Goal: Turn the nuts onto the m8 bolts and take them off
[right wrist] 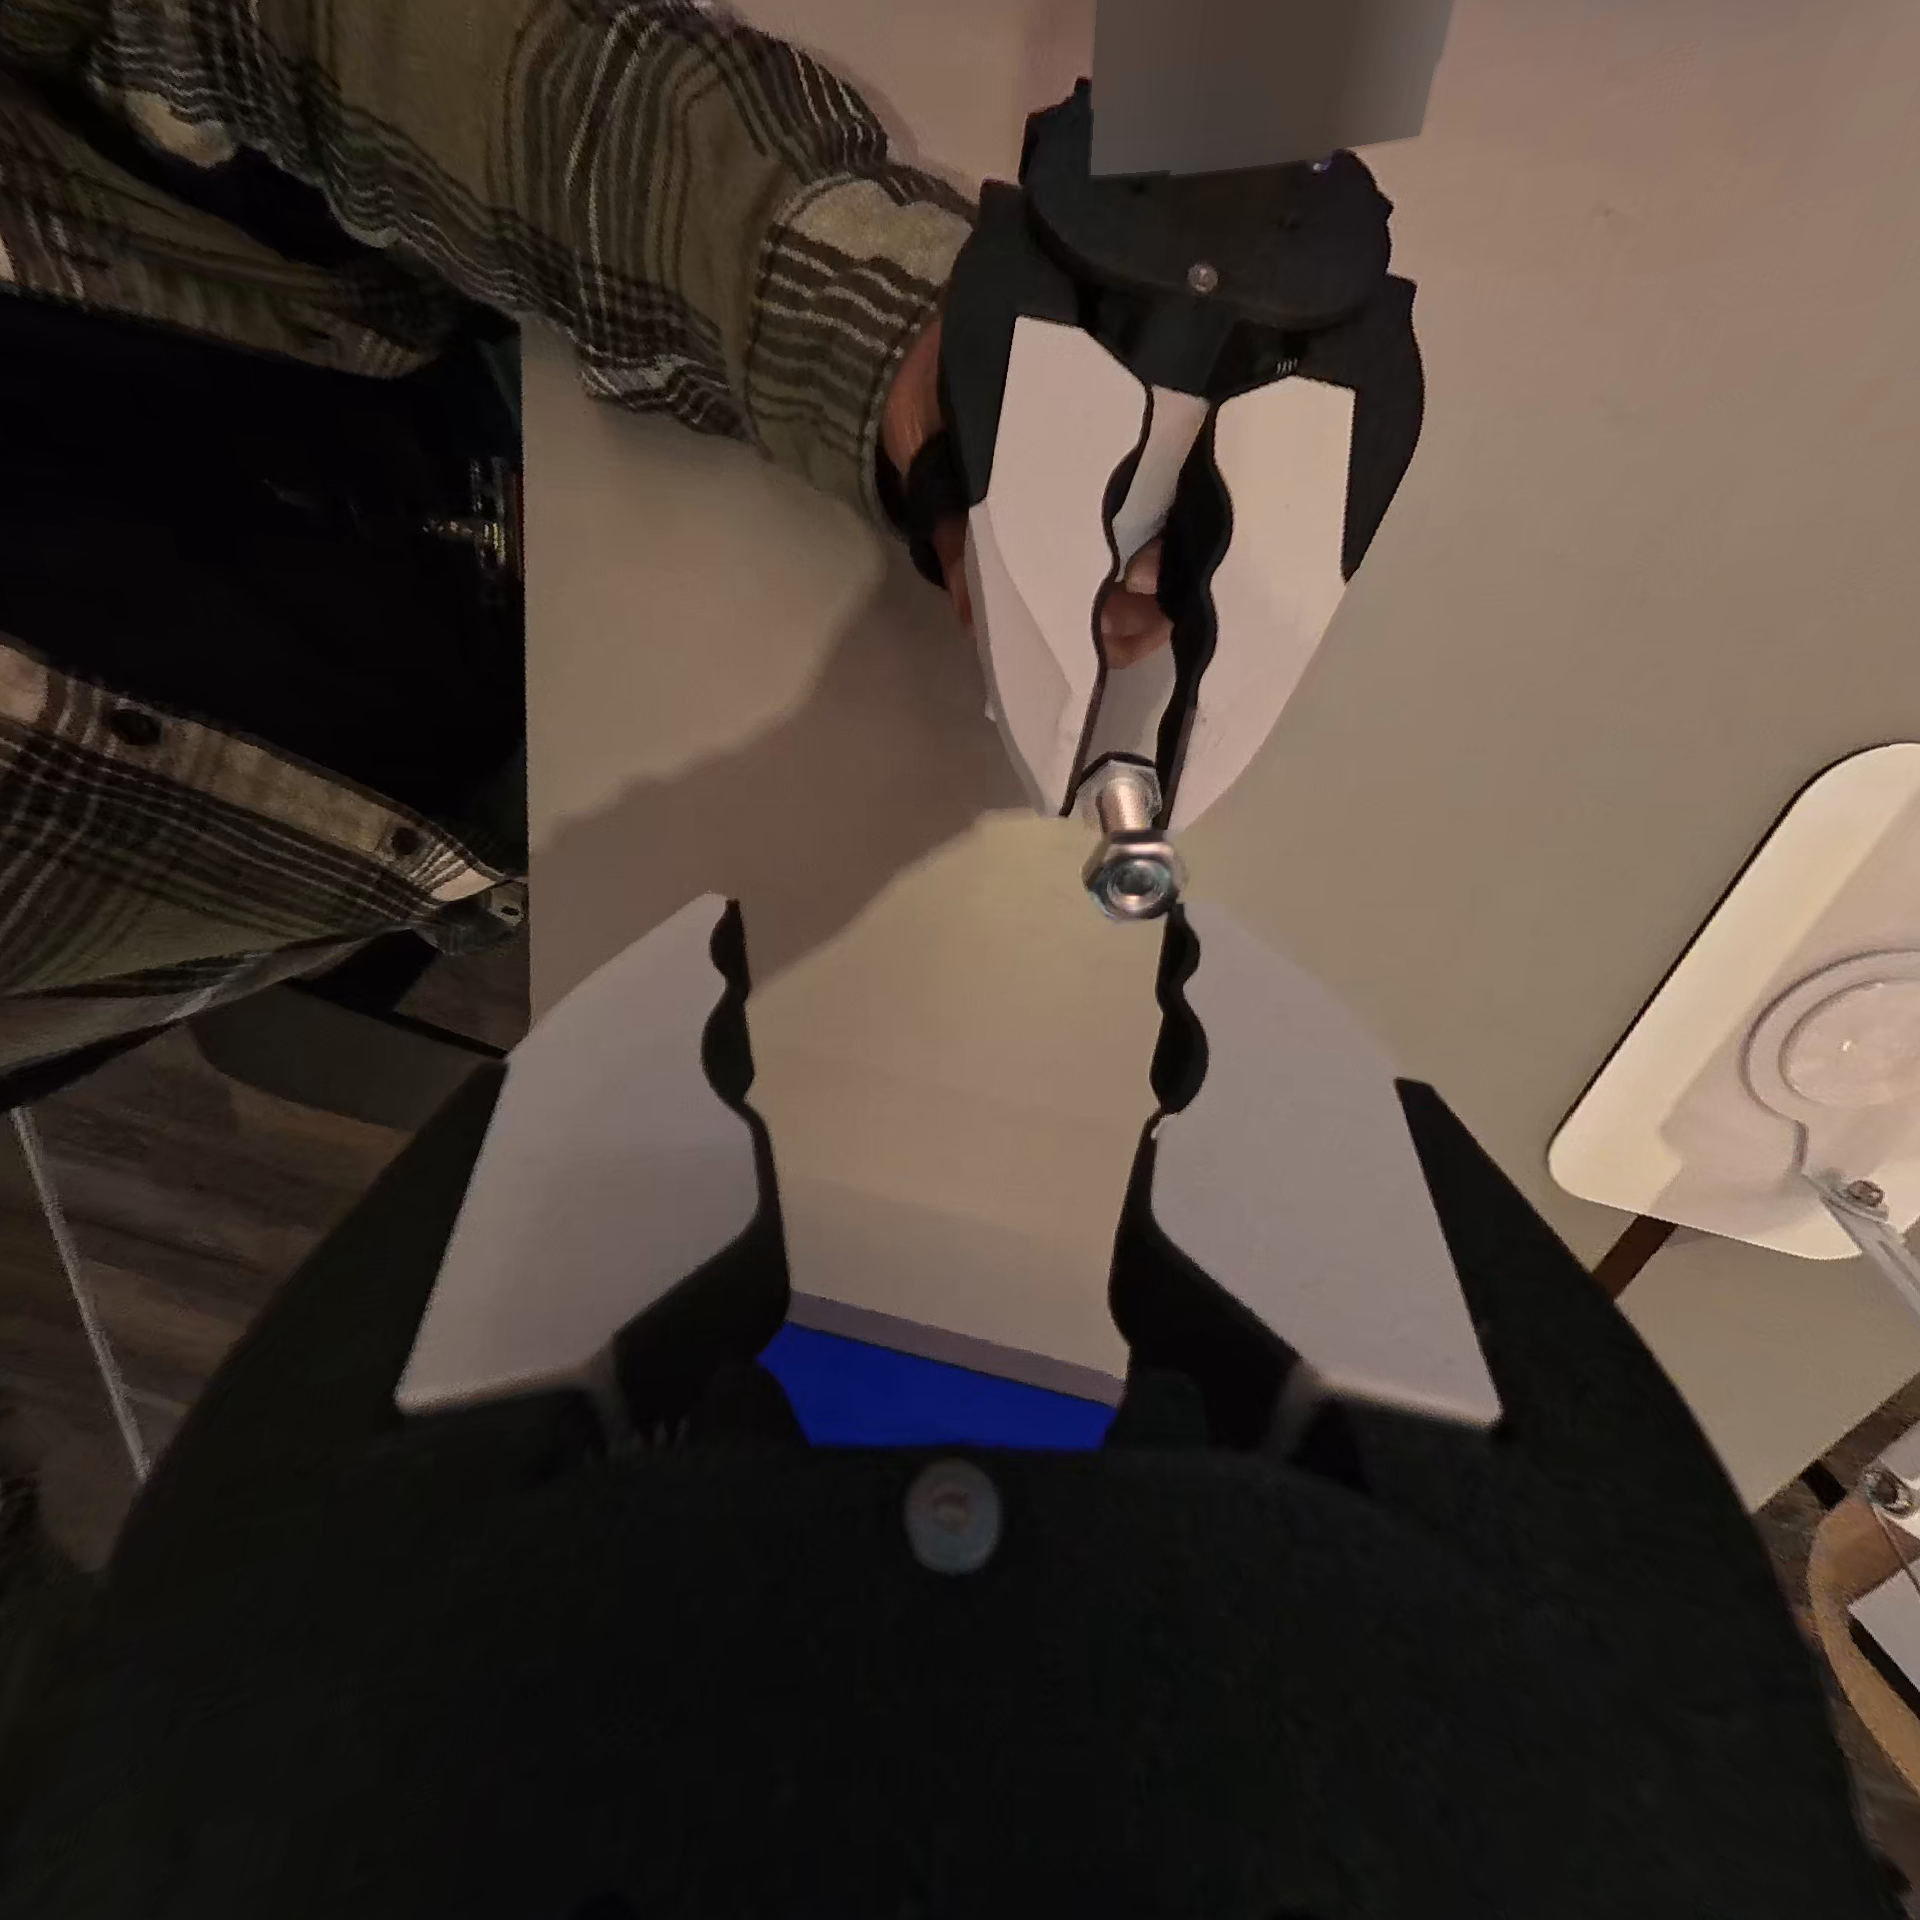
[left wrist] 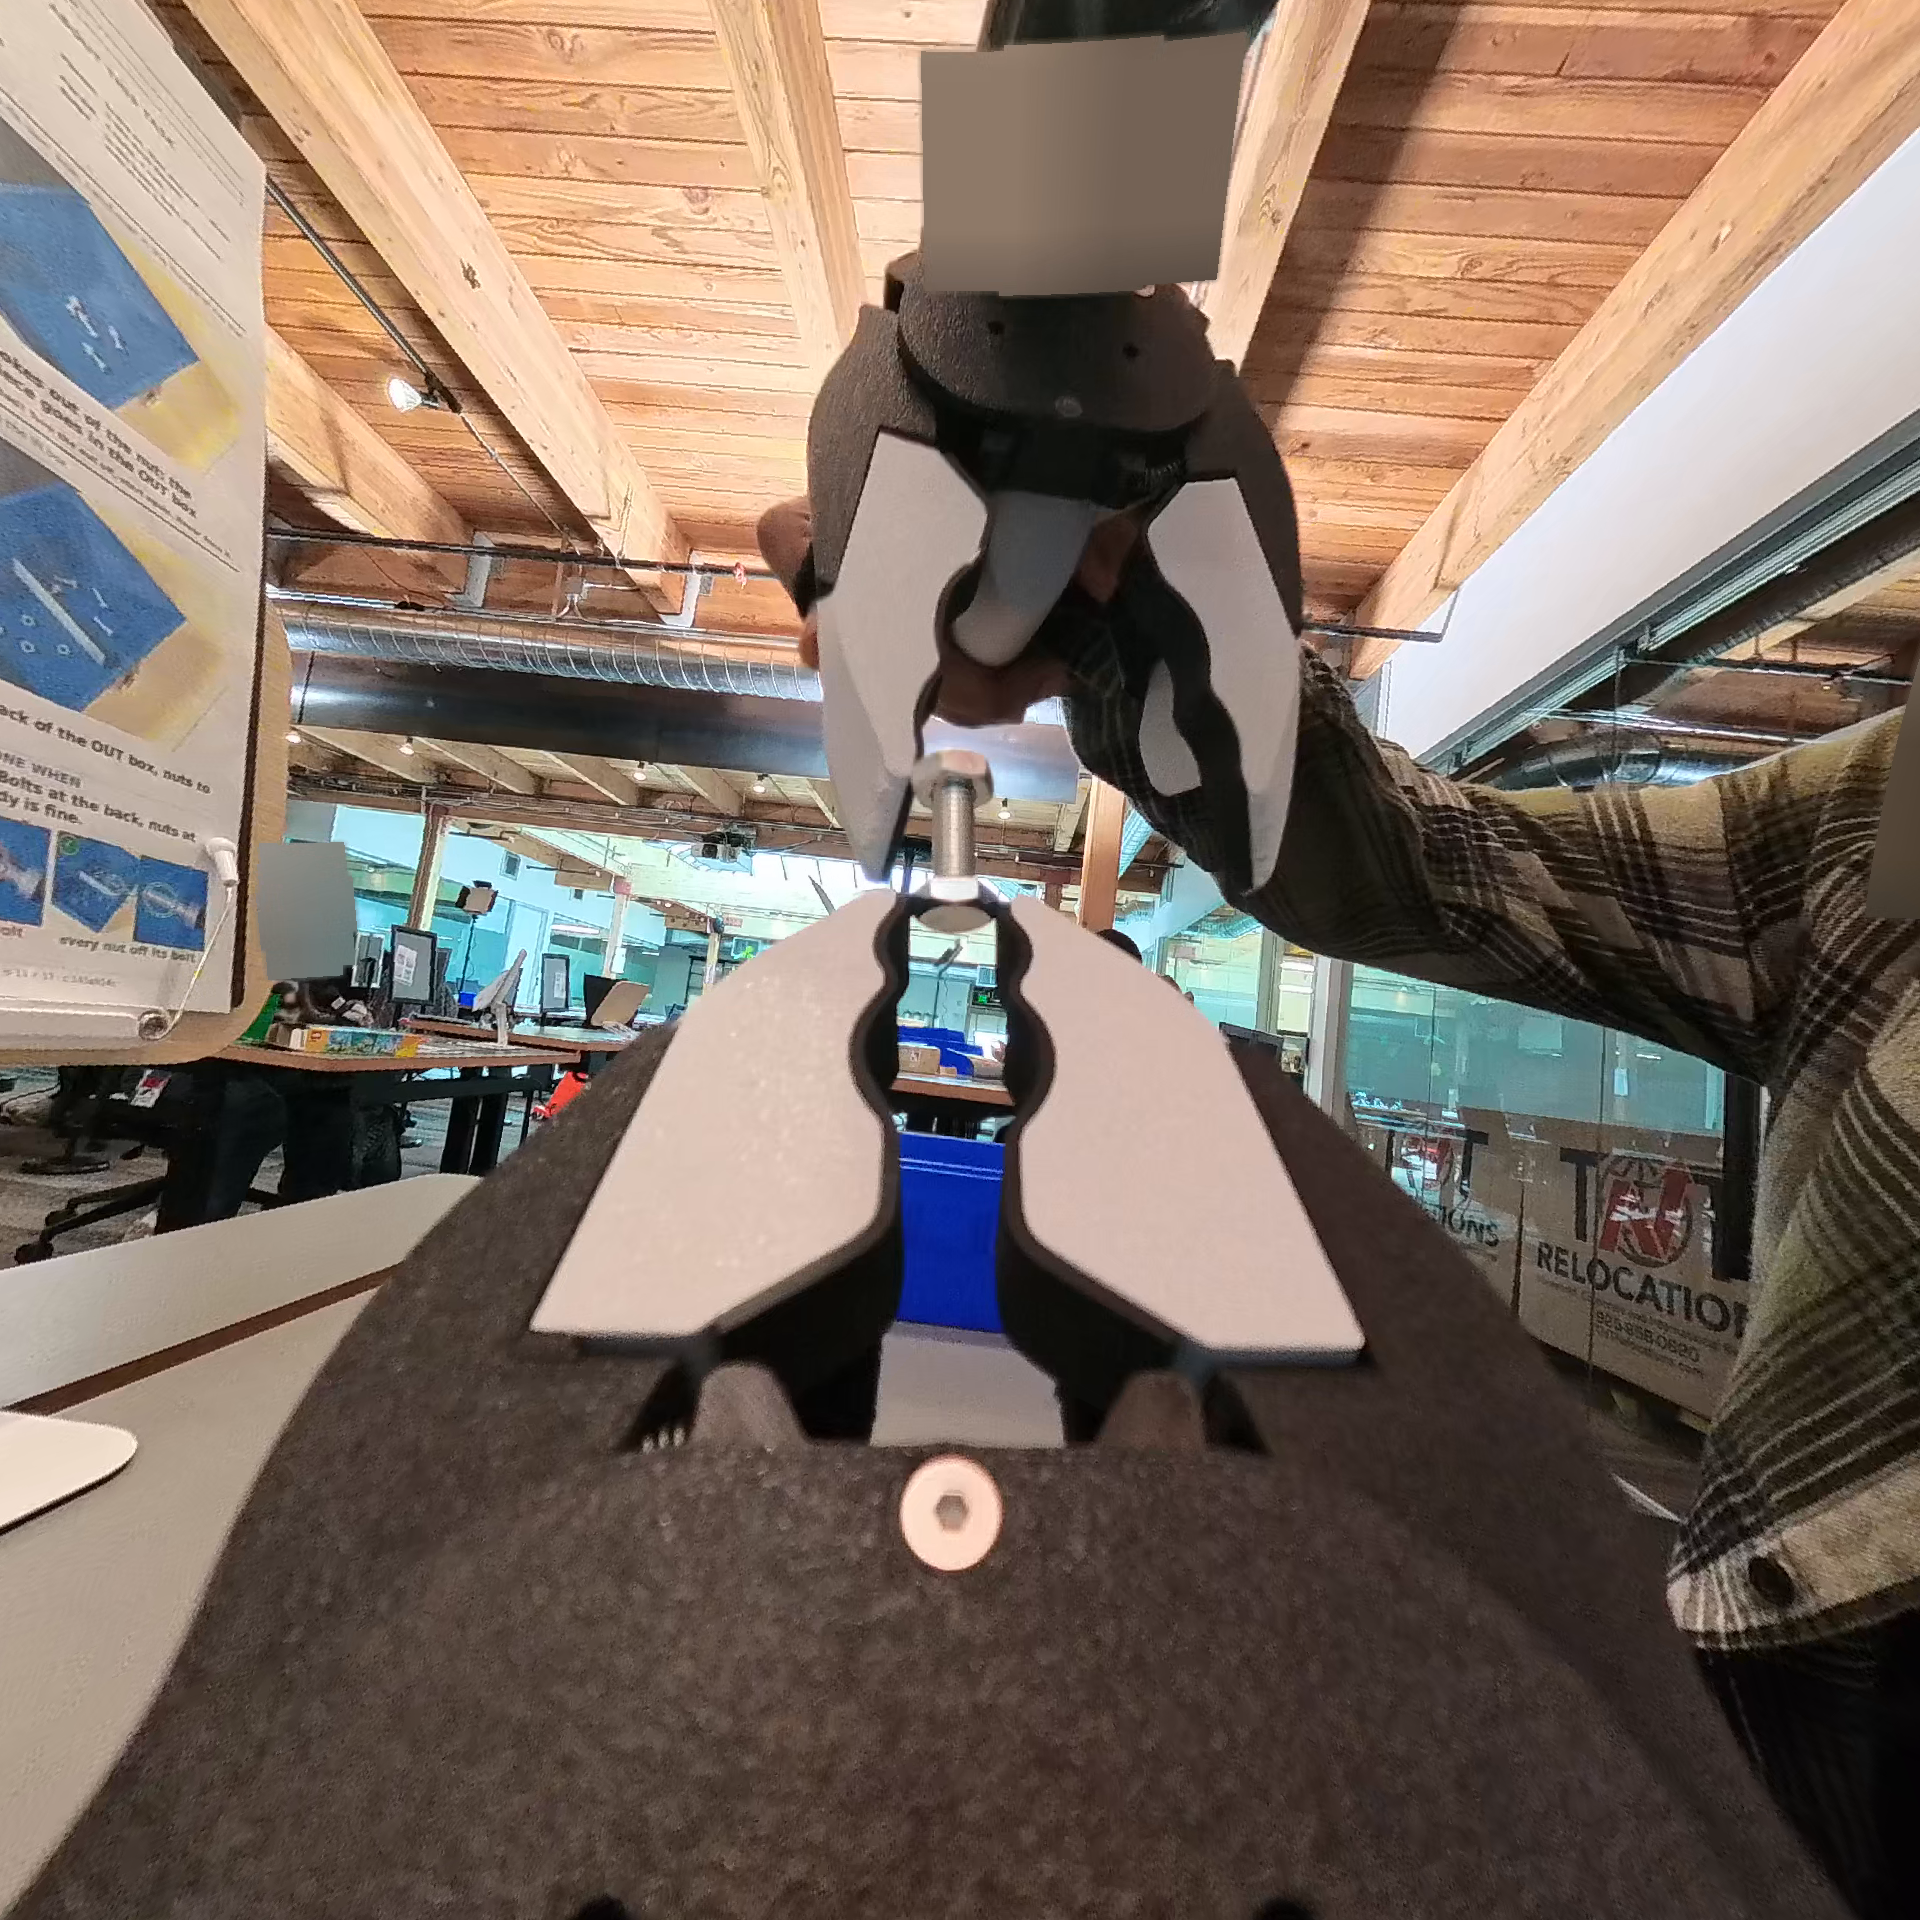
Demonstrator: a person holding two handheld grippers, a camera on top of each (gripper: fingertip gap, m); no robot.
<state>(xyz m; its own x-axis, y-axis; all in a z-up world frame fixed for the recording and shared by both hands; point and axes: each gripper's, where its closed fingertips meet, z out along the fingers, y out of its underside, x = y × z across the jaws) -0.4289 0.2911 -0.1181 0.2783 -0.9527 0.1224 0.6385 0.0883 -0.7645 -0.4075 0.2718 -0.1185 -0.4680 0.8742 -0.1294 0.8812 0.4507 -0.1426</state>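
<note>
The left gripper (left wrist: 948, 909) was nearly closed, and its tips pinched the head of a shiny bolt (left wrist: 950, 831) at about 12 o'clock in its own view. The bolt stuck up in the air with a nut (right wrist: 1132, 883) on its far end. The right gripper (right wrist: 951, 914) was spread wide, and one of its tips was right by the nut, at about 1 o'clock in its own view, above a pale table (right wrist: 727, 623).

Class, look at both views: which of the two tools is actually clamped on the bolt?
The left tool, shut on the head of the bolt. The right tool stands wide open, the nut beside one fingertip.
</note>
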